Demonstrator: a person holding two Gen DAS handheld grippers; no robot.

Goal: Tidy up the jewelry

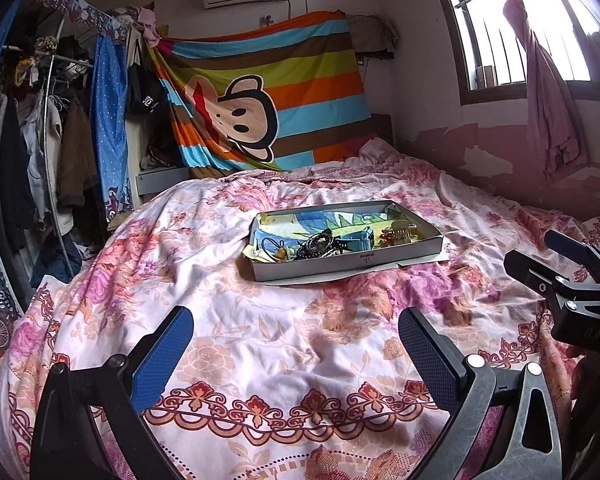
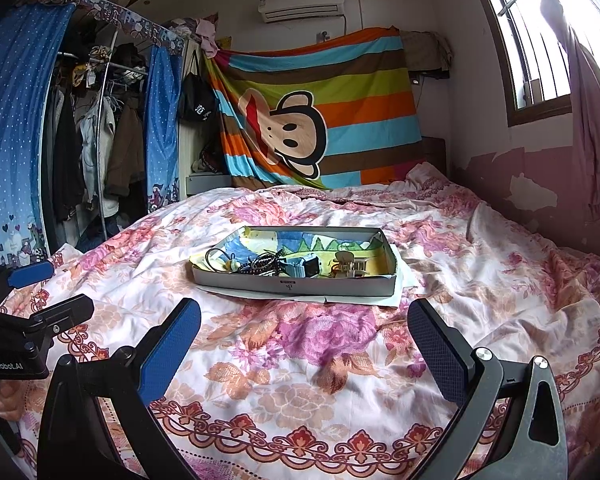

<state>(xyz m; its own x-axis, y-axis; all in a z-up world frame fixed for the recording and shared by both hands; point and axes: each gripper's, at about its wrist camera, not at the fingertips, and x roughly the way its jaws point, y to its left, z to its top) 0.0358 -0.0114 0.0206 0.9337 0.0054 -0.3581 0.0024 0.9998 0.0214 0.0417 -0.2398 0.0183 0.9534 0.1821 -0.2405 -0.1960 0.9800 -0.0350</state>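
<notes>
Left gripper [image 1: 296, 354] and right gripper [image 2: 304, 344]: jaws spread wide, empty, above floral bedspread [image 2: 300, 380]. Shallow cardboard tray [image 2: 296, 282] mid-bed, well ahead, holding tangled dark bracelets [image 2: 262, 262] and beige hair claw [image 2: 348, 266].

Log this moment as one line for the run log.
left gripper open, empty | right gripper open, empty | jewelry in shallow box on bed
</notes>
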